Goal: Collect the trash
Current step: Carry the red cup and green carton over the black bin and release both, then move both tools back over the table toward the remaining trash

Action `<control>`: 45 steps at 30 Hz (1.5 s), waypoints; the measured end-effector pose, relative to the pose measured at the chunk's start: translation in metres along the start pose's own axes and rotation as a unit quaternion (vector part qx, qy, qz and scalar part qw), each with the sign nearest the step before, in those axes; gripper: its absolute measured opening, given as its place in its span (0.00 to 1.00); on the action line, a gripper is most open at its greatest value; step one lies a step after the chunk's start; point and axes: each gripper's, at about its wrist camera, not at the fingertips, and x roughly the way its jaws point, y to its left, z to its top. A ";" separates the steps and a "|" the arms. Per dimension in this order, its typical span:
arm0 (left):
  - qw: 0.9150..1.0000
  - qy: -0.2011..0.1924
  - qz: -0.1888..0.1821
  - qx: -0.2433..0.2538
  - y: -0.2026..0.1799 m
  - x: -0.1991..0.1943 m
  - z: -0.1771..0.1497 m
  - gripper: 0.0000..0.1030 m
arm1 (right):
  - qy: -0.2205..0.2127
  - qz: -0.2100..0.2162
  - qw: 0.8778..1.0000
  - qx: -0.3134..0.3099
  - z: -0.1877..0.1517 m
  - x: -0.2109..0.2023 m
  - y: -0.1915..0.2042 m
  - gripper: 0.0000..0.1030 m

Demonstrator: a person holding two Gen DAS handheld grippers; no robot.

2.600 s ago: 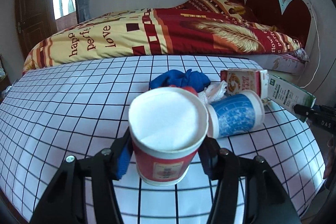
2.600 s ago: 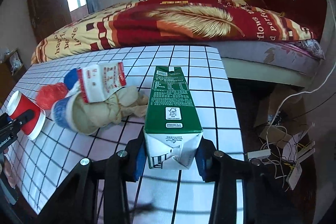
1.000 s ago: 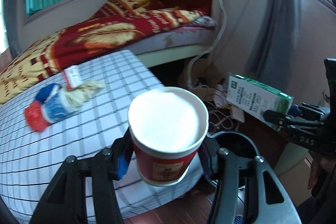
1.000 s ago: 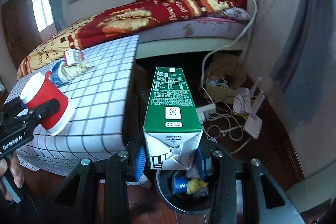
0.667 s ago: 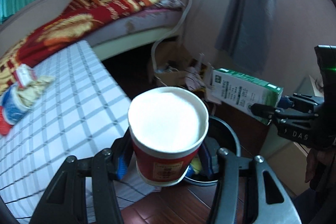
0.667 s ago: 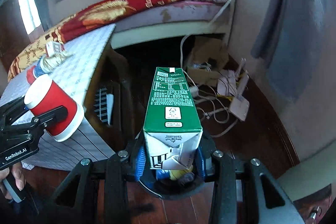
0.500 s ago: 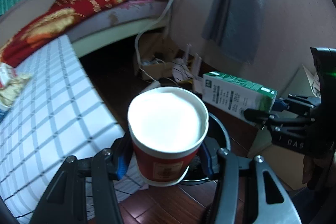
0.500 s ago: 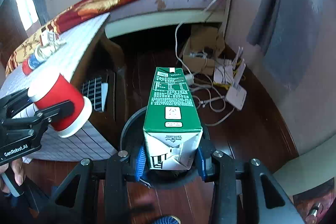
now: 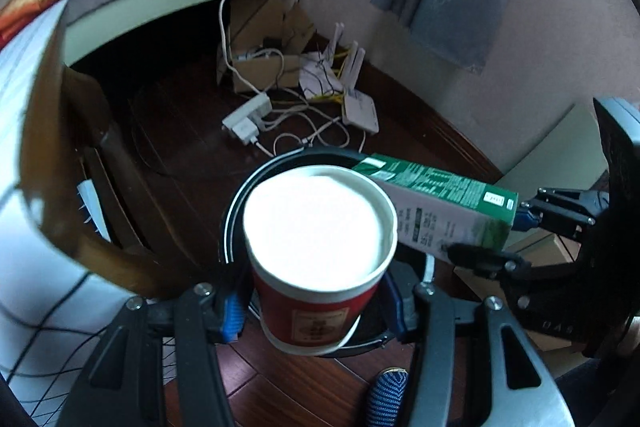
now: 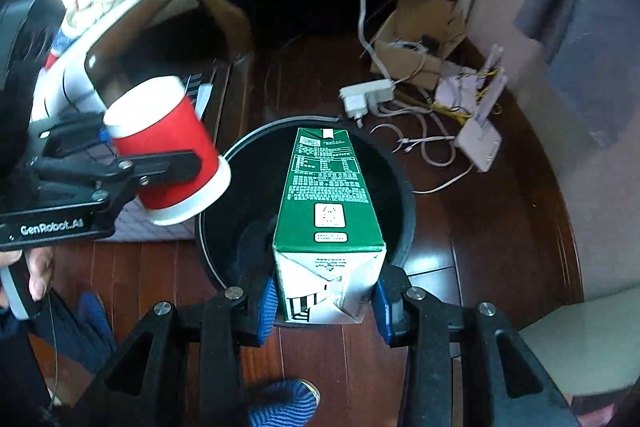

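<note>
While the left wrist view is now looking steeply down at the floor instead of across the checked table, the left gripper (image 9: 316, 303) is keeping its blue pads pressed on the sides of the red paper cup (image 9: 318, 255), which is filling the centre of the frame. Behind and below the cup, the black bin (image 9: 240, 211) is showing as a dark ring; a second ago it was only a sliver at the lower right. At right of centre the green carton (image 9: 436, 211) is reaching over the bin's rim, carried by the right gripper (image 9: 508, 231). The table's checked cover (image 9: 24, 131) is sliding off to the left edge.

In the right wrist view, the right gripper (image 10: 326, 301) is clamping the carton (image 10: 330, 203) at its folded white end, and the carton's far end is lying over the bin's mouth (image 10: 404, 187), which now is occupying the middle of the frame rather than its bottom edge. At left of centre, the left gripper (image 10: 160, 163) is holding the cup (image 10: 164, 147) just beside the bin's rim, tilted, base toward the bin. A white power strip (image 10: 370, 95) and cables are lying on the floor beyond.

Judged from this, both pieces of trash are arriving at the bin and release is the step falling due; the cup appears less squarely over the opening than the carton.
</note>
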 end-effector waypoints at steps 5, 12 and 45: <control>1.000 0.017 -0.010 -0.009 0.002 0.016 -0.001 0.57 | 0.021 0.016 0.999 -0.021 0.009 0.023 -0.001 0.42; 0.999 0.027 0.004 -0.036 0.008 0.027 -0.005 0.93 | 0.049 -0.022 0.999 0.003 0.001 0.040 -0.027 1.00; 0.993 -0.080 0.085 -0.036 0.007 -0.089 -0.007 1.00 | -0.063 -0.061 0.994 0.059 0.020 -0.062 0.004 1.00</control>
